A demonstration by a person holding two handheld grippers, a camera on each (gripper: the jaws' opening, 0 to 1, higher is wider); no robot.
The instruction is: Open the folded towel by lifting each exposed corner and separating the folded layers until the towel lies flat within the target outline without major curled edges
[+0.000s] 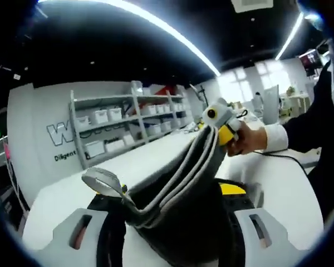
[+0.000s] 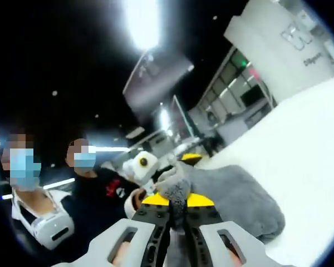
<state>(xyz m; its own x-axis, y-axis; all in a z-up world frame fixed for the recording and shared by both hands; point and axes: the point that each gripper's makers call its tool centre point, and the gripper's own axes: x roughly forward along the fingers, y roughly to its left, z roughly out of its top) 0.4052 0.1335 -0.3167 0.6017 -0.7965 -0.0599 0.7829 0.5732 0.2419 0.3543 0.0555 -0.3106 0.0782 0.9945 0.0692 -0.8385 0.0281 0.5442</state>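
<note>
Mid-unfold. My left gripper clamped on towel edge, layers hanging in air above white table. My right gripper pinching far corner, jaws closed on cloth. Next I judge: spread hands apart, lower towel flat.

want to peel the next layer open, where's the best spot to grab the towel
Judging by the left gripper view, take the grey towel at its free layered edge, where pale hems separate visibly. Come in from the open table side, slipping the fingers around one hem only; both grippers already pinch opposite ends.
</note>
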